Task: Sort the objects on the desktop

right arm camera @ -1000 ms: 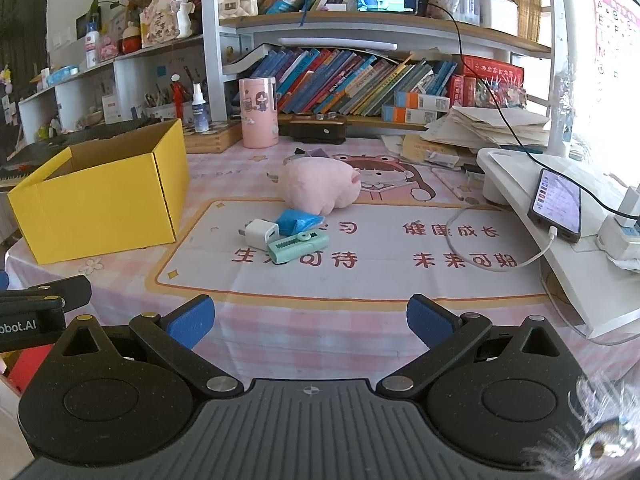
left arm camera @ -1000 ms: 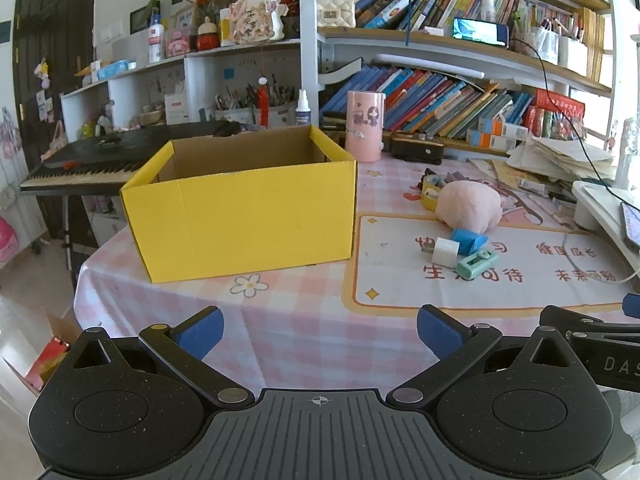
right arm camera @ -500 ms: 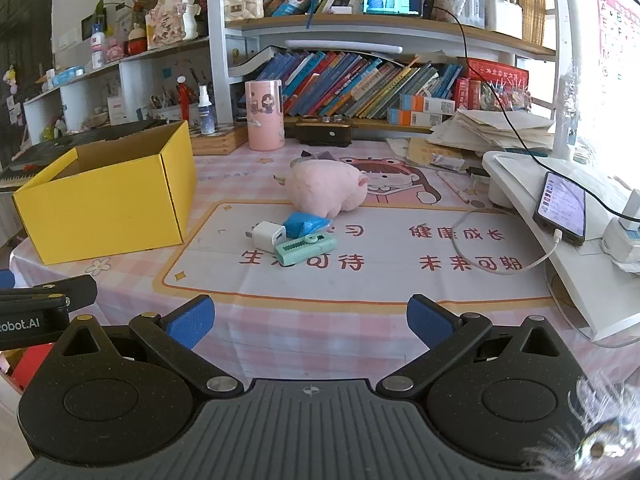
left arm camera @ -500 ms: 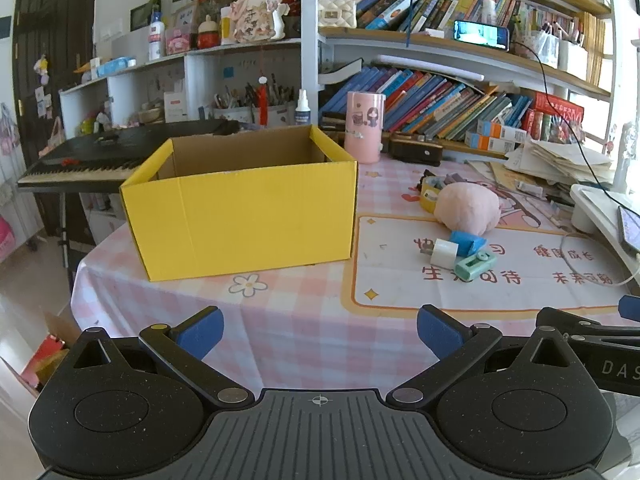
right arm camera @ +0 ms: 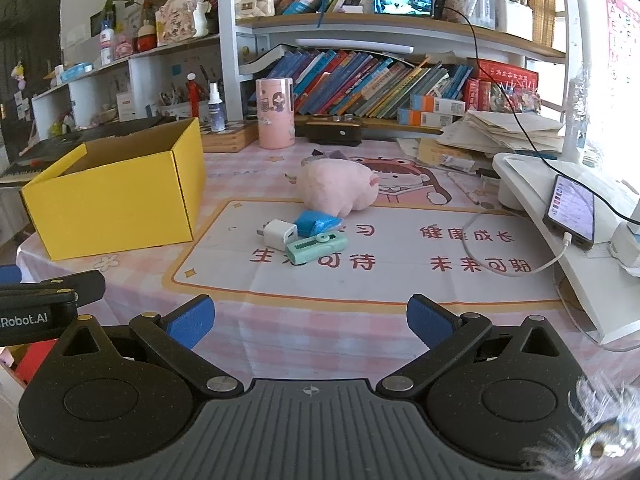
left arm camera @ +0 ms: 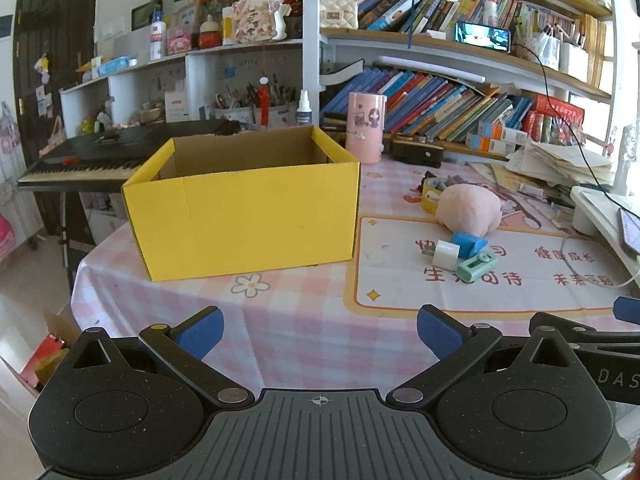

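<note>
The left gripper (left arm camera: pixel 318 330) and the right gripper (right arm camera: pixel 310 320) are both spread wide and hold nothing. Right of the yellow box (left arm camera: pixel 244 208) lie a charger (right arm camera: pixel 278 234), a blue pouch (right arm camera: pixel 318 222) and a green tool (right arm camera: pixel 316 246), touching; a pink plush (right arm camera: pixel 338 188) lies behind them.

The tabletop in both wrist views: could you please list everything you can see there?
Cardboard box: one, yellow, open, left side.
Plush toy: one, pink, mid-table.
Charger plug: one, white, in front of plush.
Blue packet: one, touching plug.
Mint-green gadget: one, nearest of the cluster.
Pink cup: one, upright, rear.
Phone: one, charging, on white stand at right.
Left gripper: open, empty.
Right gripper: open, empty.
</note>
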Demonstrator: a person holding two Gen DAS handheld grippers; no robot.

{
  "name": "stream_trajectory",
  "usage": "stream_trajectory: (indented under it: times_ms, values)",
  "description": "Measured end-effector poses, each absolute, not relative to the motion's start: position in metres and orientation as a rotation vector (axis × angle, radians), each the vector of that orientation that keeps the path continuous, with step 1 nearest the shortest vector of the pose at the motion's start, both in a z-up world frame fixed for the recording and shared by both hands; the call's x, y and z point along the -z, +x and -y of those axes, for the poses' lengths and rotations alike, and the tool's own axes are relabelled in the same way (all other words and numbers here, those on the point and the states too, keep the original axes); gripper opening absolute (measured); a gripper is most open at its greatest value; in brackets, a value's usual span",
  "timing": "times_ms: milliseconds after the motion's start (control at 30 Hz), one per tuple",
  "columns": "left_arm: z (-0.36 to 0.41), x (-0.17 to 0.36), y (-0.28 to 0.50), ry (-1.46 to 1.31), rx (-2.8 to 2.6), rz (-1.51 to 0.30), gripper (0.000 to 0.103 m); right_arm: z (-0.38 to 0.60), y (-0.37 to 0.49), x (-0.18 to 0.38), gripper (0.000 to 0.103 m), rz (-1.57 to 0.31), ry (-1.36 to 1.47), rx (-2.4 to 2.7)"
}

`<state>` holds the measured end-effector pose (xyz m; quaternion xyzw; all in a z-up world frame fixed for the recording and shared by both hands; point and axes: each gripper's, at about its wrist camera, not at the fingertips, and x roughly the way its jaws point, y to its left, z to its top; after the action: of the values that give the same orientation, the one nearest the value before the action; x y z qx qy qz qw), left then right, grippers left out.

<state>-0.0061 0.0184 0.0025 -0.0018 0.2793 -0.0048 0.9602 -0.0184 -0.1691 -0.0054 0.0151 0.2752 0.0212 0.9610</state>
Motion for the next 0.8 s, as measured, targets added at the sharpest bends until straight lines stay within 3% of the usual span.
stream_trajectory:
  times_ms: [800]
  values:
    - [-0.031, -0.001, 0.0, -0.046, 0.006, -0.576, 0.103, 0.162, -0.015, 0.007, 0.103, -0.567, 0.021, -0.048]
